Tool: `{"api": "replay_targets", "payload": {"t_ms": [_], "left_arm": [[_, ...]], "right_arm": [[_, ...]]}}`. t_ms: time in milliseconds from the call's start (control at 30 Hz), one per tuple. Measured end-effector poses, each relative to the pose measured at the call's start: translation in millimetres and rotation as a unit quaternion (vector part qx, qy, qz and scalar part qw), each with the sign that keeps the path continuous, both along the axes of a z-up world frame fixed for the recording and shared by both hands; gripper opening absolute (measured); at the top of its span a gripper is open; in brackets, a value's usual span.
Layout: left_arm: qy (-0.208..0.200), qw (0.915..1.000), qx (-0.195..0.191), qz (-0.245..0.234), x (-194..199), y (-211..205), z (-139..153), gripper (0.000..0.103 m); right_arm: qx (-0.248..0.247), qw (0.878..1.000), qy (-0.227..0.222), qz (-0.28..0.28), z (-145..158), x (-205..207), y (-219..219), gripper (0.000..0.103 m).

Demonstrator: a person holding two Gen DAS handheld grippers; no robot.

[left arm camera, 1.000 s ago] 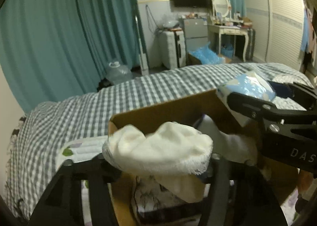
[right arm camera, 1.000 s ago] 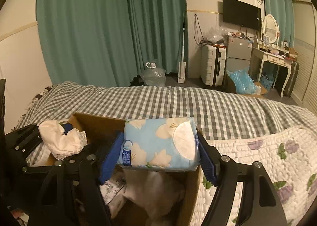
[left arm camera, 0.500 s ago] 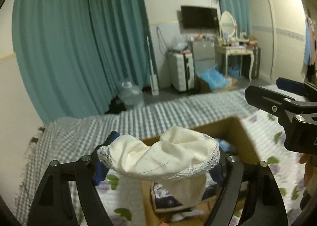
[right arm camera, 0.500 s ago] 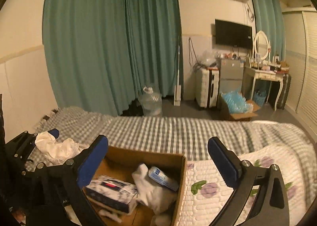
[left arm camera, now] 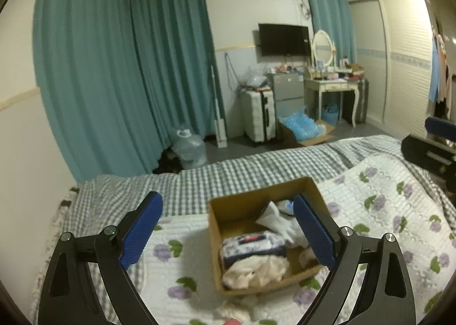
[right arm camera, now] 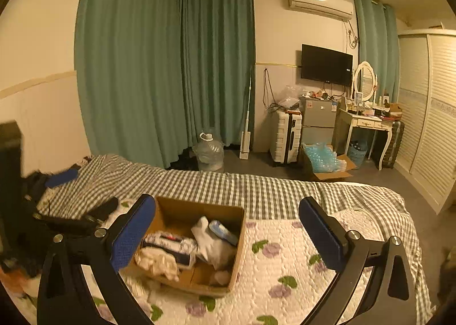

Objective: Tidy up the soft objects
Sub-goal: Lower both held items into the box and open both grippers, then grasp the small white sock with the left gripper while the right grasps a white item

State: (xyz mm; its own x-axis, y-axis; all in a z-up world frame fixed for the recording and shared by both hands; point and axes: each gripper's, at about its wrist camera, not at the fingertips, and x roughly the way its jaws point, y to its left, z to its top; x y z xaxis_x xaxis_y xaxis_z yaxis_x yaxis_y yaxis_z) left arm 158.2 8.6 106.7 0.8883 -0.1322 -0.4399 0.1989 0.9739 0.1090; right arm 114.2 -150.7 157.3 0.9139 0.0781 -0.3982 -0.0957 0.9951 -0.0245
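Note:
A brown cardboard box [left arm camera: 250, 196] [right arm camera: 239, 242] sits on the flowered quilt on the bed. Inside lie a cream lace cloth [left arm camera: 253, 268] [right arm camera: 156, 260], a dark-printed tissue pack [left arm camera: 253, 245] [right arm camera: 171, 242], a white cloth [left arm camera: 275, 218] [right arm camera: 212, 248] and a blue tissue pack [right arm camera: 223, 232]. My left gripper [left arm camera: 228, 232] is open and empty, raised above and in front of the box. My right gripper [right arm camera: 228, 235] is open and empty, also raised above the box. A small pale cloth [left arm camera: 233, 312] lies on the quilt in front of the box.
The flowered quilt [right arm camera: 285, 282] lies over a grey checked bedspread [right arm camera: 256, 191]. The right gripper shows at the right edge of the left wrist view [left arm camera: 430, 151]. Beyond the bed are teal curtains, a water jug [right arm camera: 208, 151], a suitcase and a dressing table.
The right gripper opened and the blue tissue pack dropped into the box. The left gripper then opened and the cream lace cloth fell into the box. Both grippers rose and pulled back.

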Motion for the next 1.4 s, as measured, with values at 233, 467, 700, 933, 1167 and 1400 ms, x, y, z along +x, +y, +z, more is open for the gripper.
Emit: {"api": "replay_targets", "payload": {"t_ms": [233,467,700,933,1167,1400], "left_arm": [[-0.004,0.9998,-0.012,0.016,-51.8,30.9,-12.5,0.094],[0.044,0.9978,-0.043,0.026,-48.2,45.9,-83.0,0.094],[0.129,0.9904,-0.035,0.036,-6.7,47.6,-166.5,0.093],[0.19,0.9811,-0.012,0.036,14.1,44.8,-228.7,0.092],[0.218,0.9759,-0.018,0.008,23.7,36.9,-248.0,0.08],[0.219,0.9749,-0.023,-0.035,21.3,26.2,-246.8,0.039]], "right_arm": [[-0.011,0.999,0.017,0.026,-40.3,-36.8,25.5,0.102],[-0.001,0.996,0.08,0.041,-122.9,-18.4,50.7,0.102],[0.0,0.99,0.138,0.039,-200.6,17.4,60.7,0.102],[0.009,0.982,0.184,0.032,-245.7,40.4,54.1,0.102],[-0.001,0.98,0.195,0.028,-258.9,46.3,58.0,0.102],[-0.001,0.98,0.2,0.019,-262.3,41.7,59.5,0.102]]}}
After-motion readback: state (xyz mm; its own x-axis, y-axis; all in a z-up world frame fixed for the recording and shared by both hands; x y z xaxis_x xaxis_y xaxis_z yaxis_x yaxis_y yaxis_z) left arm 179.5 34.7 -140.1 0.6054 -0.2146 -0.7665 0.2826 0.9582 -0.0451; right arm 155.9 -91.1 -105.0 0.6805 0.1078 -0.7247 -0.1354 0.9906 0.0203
